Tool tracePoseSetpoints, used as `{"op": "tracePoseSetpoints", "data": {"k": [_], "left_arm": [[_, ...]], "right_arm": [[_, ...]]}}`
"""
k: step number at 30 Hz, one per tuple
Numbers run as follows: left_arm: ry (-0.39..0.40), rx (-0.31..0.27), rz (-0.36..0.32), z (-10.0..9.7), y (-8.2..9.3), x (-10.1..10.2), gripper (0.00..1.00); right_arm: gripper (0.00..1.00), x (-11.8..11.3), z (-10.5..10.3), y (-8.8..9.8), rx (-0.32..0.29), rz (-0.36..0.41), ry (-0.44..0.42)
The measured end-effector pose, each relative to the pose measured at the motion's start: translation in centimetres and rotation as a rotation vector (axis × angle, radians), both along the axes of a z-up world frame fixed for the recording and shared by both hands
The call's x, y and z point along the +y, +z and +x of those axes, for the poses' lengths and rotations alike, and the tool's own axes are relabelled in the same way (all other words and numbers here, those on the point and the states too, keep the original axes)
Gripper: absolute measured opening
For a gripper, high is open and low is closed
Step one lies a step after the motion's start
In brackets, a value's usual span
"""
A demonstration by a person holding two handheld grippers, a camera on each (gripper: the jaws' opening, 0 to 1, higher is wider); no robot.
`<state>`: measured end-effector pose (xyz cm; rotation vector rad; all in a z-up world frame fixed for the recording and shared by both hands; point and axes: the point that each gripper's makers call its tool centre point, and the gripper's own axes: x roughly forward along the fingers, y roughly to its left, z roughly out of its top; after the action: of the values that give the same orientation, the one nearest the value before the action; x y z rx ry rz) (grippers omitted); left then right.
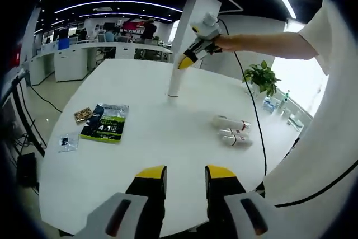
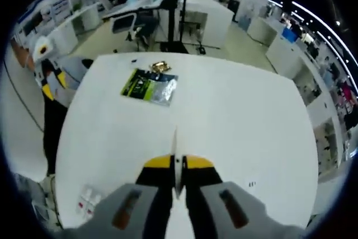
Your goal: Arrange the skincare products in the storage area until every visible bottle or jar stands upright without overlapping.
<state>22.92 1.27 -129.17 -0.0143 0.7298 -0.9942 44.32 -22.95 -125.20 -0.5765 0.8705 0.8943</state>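
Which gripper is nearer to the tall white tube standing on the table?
Right. The right gripper is shut on the top of the tall white tube, holding it upright on the white table. The left gripper hangs open at the table's near edge, well short of it.

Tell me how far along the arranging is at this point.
Nothing stands free yet. In hand: the right gripper is shut on a white tube held upright, its base on the table. Left: two white products lie on their sides near the edge. The left gripper is open, holding nothing.

left gripper (image 1: 185, 176) jaws parted; right gripper (image 2: 177, 165) jaws clamped
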Motion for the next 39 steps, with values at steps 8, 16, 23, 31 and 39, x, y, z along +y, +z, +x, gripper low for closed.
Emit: {"op": "tracePoseSetpoints", "data": {"k": [8,16,23,31,39], "left_arm": [[0.018,0.009,0.001,0.0,-0.2,0.3,0.27],[0.028,0.012,-0.004,0.2,-0.2,0.5,0.27],[0.028,0.015,0.000,0.2,-0.3,0.5,0.27],[0.022,0.013,-0.001,0.2,-0.3,0.3,0.27],[0.015,0.015,-0.001,0.0,-0.3,0.1,0.27]], "right_arm": [[0.05,-0.7,1.7,0.2,0.012,0.022,0.032],[0.05,-1.4,1.8,-0.7,0.036,-0.004,0.059],[0.07,-1.9,2.2,-0.5,0.035,0.016,0.056],[0.10,-2.3,2.3,-0.5,0.031,0.018,0.036],[0.20,-3.1,1.6,-0.1,0.011,0.052,-0.023]]}}
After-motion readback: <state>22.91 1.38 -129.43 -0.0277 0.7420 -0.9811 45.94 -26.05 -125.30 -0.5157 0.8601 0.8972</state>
